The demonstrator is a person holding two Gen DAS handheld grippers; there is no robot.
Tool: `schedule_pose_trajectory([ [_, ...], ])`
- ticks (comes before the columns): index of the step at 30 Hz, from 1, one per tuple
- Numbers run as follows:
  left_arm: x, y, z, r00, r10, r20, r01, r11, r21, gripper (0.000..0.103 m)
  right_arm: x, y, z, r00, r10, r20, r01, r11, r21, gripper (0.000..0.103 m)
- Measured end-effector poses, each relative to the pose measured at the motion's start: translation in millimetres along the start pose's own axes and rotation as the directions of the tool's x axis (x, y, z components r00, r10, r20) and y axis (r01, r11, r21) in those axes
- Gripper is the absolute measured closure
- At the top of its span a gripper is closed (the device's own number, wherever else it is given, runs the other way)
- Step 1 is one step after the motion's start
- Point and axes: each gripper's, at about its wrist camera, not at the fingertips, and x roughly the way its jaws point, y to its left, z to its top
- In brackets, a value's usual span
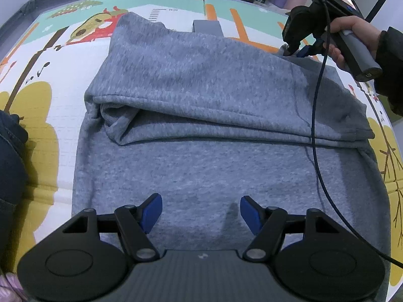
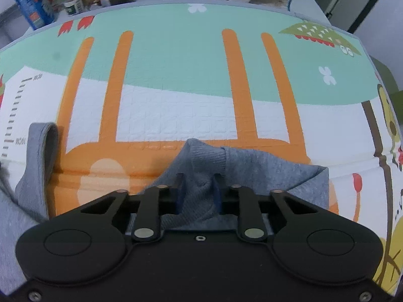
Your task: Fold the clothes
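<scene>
- Presently, I see the grey sweatshirt (image 1: 201, 115) spread on the play mat (image 2: 201, 100) covering the tabletop, one sleeve folded across its body.
- My right hand-held gripper (image 2: 199, 191) is clamped on a ribbed cuff (image 2: 206, 158) bunched between its blue pads; in my judgement that narrow bite could slip if I pull sideways.
- My left hand-held gripper (image 1: 200, 211) hovers over the lower body with its jaws wide apart, holding nothing, so the cloth lies unpinned and may drag.
- The cable (image 1: 314, 115) trails over the fabric and could snag the fold.
</scene>
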Motion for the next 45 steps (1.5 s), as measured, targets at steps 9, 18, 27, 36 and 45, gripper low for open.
schedule_pose_trajectory([
  [9, -5, 3, 0, 1.0, 0.001, 0.012, -0.001, 1.0, -0.02, 0.032, -28, -30, 5, 0.986, 0.154, 0.07, -0.164, 0.973, 0.163, 0.098],
  [18, -9, -1, -5, 1.0, 0.014, 0.009, -0.014, 1.0, -0.004, 0.031, -14, -54, 1, 0.951, 0.287, 0.12, -0.31, 0.895, 0.32, 0.103],
  [27, -12, 2, -3, 1.0, 0.019, 0.025, -0.019, 0.999, -0.026, 0.031, -60, -33, 8, 0.953, 0.184, 0.24, -0.218, 0.968, 0.125, 0.099],
  [36, -9, -6, -3, 1.0, 0.02, 0.017, -0.02, 1.0, 0.007, 0.031, -44, -16, 2, 0.986, 0.088, 0.138, -0.093, 0.995, 0.033, 0.099],
  [45, -12, -2, -4, 0.998, 0.053, 0.017, -0.053, 0.999, 0.006, 0.03, -7, -5, -3, 0.997, 0.042, 0.062, -0.043, 0.999, 0.016, 0.099],
])
